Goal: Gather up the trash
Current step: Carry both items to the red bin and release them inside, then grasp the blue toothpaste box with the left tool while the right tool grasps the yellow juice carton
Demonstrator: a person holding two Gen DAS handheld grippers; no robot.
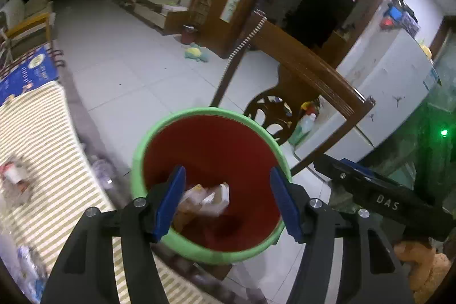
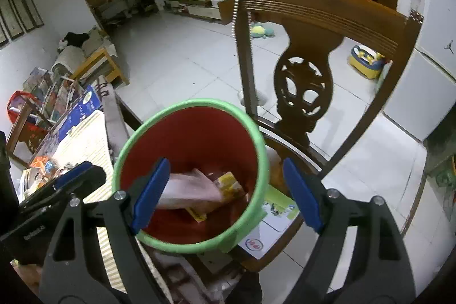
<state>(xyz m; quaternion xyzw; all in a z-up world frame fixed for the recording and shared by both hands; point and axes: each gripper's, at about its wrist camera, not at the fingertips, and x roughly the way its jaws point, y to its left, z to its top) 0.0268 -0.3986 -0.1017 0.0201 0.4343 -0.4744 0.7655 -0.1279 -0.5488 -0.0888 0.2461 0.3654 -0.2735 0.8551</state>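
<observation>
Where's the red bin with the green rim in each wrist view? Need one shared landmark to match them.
Left wrist: red bin with green rim sits low centre, beneath the open left gripper.
Right wrist: the bin sits low, slightly left of centre, beneath the open right gripper.
Shared landmark: carved brown wooden chair back, just beyond the bin.

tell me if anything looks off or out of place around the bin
The red bin with the green rim stands upright on the wooden chair, with wrappers inside and nothing spilled. The odd spot is behind it: a stuffed toy lies alone on the tiled floor. More litter waits on the striped table.
</observation>
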